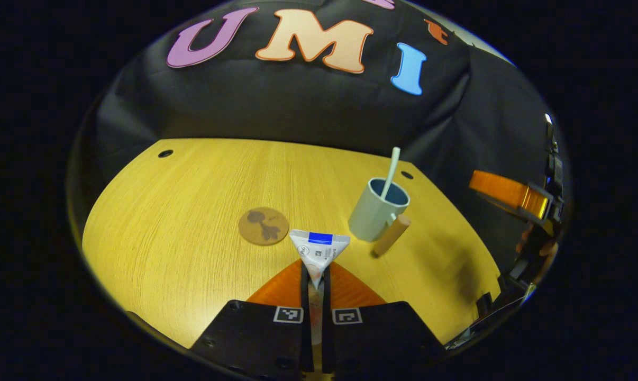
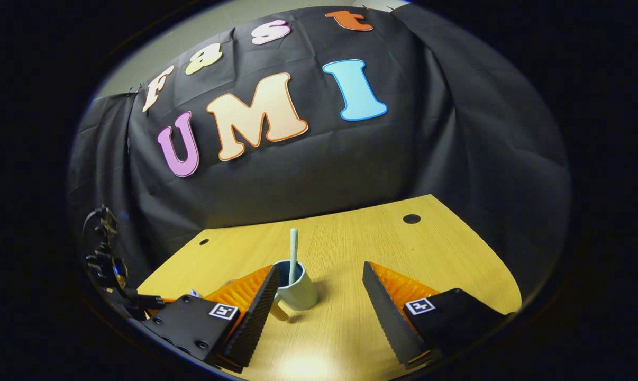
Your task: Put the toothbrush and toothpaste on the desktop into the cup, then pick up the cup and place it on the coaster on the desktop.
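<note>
- Toothbrush [image 1: 390,172] already stands in the cup [image 1: 374,214], judged done; toothpaste [image 1: 319,251] not yet in: my left gripper [image 1: 315,286] has its fingers closed on the tube, above the worktop [image 1: 192,174], short of the cup.
- My right gripper [image 2: 319,312] hangs with fingers spread wide, near the cup; holding nothing.
- Coaster [image 1: 263,226] lies bare, left of the cup; the cup's wooden handle [image 1: 392,234] juts toward me; nothing else blocks the way.

L gripper [image 1: 316,275]: fingers nearly together, both pressing a thin white squeezed tube w/ blue band [image 1: 319,253], pointing twd 12 o'clock, held above the surface. R gripper [image 2: 319,317]: fingers spread wide, nothing between them, aimed twd 12 o'clock, tilted slightly down. In left gripper view, R gripper [image 1: 515,197] sits at 3 o'clock w/ part of a hand [image 1: 541,246] below it.
</note>
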The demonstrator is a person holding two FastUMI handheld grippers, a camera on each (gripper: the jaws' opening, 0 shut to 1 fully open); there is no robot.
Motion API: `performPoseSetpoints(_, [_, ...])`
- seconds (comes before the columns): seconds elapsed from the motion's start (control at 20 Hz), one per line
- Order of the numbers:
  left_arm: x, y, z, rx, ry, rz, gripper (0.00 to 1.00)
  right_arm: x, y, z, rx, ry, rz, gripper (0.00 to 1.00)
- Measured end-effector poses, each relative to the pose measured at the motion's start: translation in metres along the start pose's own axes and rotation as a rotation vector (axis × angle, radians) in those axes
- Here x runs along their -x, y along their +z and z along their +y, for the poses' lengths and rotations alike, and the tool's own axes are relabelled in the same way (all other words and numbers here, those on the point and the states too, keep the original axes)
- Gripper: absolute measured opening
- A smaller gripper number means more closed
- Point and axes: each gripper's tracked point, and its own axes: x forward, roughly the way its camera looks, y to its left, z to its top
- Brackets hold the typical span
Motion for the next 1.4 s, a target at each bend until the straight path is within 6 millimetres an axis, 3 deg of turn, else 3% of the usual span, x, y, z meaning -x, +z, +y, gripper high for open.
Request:
performPoseSetpoints(0.05, [0.000, 0.009, -0.006, -0.002, -0.011, -0.027, 0.04, 0.002, -0.001, 0.000, 0.002, 0.004, 0.004, 0.95])
performPoseSetpoints(0.4, [-0.014, 0.071, -0.044, -0.012, -0.096, -0.149, 0.04, 0.016, -0.002, -0.004, 0.022, 0.021, 0.011, 0.98])
performPoseSetpoints(0.55, [-0.023, 0.096, -0.057, -0.015, -0.120, -0.190, 0.03, 0.026, -0.008, -0.015, 0.026, 0.009, 0.021, 0.94])
performPoseSetpoints(0.6, [-0.027, 0.105, -0.061, -0.020, -0.127, -0.204, 0.03, 0.029, -0.012, -0.018, 0.023, 0.003, 0.028, 0.98])
performPoseSetpoints(0.85, [-0.045, 0.141, -0.090, -0.054, -0.171, -0.271, 0.06, 0.049, -0.025, -0.036, 0.012, -0.031, 0.055, 0.98])
performPoseSetpoints(1.15, [-0.075, 0.156, -0.115, -0.090, -0.205, -0.287, 0.05, 0.058, -0.039, -0.057, 0.000, -0.069, 0.091, 0.98])
performPoseSetpoints(1.4, [-0.094, 0.155, -0.119, -0.065, -0.199, -0.288, 0.03, 0.057, -0.038, -0.065, 0.008, -0.073, 0.102, 0.98])
